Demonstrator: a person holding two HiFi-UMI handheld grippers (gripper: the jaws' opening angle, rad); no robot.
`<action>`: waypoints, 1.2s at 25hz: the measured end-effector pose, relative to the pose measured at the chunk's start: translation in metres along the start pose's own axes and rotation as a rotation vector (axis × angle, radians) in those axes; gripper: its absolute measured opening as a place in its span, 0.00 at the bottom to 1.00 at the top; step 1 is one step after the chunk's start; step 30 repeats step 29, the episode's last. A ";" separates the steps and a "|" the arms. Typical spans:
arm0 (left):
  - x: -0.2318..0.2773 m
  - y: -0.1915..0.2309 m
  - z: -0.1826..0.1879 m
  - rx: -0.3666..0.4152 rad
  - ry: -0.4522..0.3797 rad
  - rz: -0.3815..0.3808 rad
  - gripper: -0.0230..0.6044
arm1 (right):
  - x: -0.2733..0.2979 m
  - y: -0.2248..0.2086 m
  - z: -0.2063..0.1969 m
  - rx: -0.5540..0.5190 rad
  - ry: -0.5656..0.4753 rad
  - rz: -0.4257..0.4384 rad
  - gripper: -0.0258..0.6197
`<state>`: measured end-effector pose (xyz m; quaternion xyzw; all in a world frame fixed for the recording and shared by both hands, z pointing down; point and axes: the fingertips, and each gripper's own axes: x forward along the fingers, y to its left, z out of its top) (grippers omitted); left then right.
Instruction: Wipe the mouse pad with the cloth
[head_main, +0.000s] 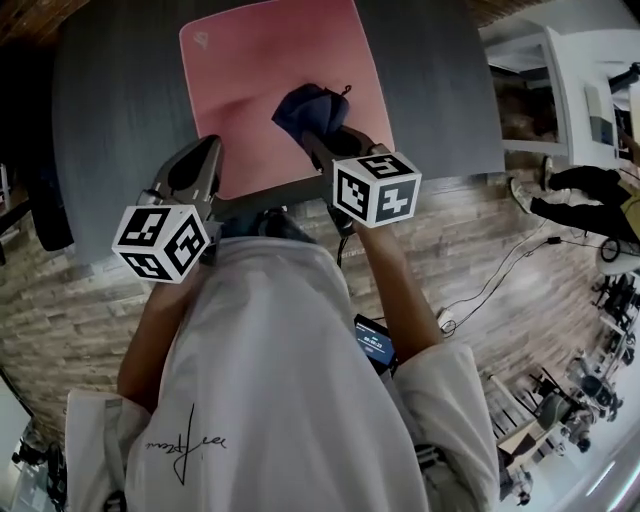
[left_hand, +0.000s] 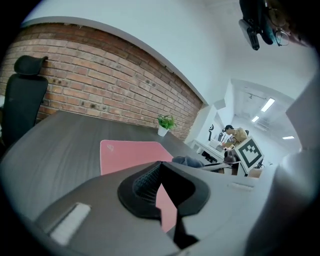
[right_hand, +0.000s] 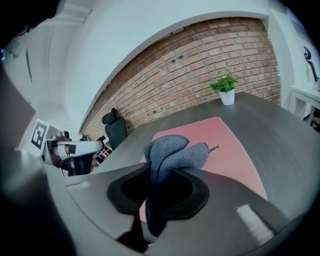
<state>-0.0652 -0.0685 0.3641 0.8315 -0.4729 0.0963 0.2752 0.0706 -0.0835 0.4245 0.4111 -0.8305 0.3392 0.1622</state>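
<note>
From the head view, a pink mouse pad (head_main: 260, 70) lies flat on a dark grey table (head_main: 120, 120), its far edge close to the table's far side. The right gripper (head_main: 318, 138) reaches over the near right part of the pad with a bunched dark blue cloth (head_main: 308, 108) at its tip, and the cloth sits over the pink surface. Whether it presses on the pad cannot be told from here. The left gripper (head_main: 208, 150) is at the pad's near left corner, well apart from the cloth. Each gripper's marker cube shows below its jaws, the left cube (head_main: 162, 240) nearer the person's white sleeve than the right cube (head_main: 377, 187). In the left gripper view, the jaws meet at their tips with nothing between them. Only a thin sliver of pink pad shows through the slit lower down. Beyond them the pad stretches toward a brick wall (left_hand: 100, 75), with a small potted plant (left_hand: 165, 124) at the table's far end and a black office chair (left_hand: 22, 100) at the left. The cloth and the other gripper's cube show at the right. In the right gripper view, the jaws are clamped tight on the cloth. Its folds bulge out above the tips and a tail hangs down between the jaws, with the pad spread behind it.
</note>
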 end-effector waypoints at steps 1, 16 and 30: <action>0.000 0.000 0.001 0.009 -0.003 0.002 0.05 | -0.004 0.001 0.000 -0.006 -0.006 -0.008 0.15; -0.012 -0.037 0.009 -0.011 -0.109 -0.123 0.05 | -0.055 0.003 -0.012 0.000 -0.083 -0.133 0.13; 0.004 -0.078 -0.001 0.022 -0.079 -0.214 0.06 | -0.079 0.014 -0.024 0.057 -0.120 -0.110 0.13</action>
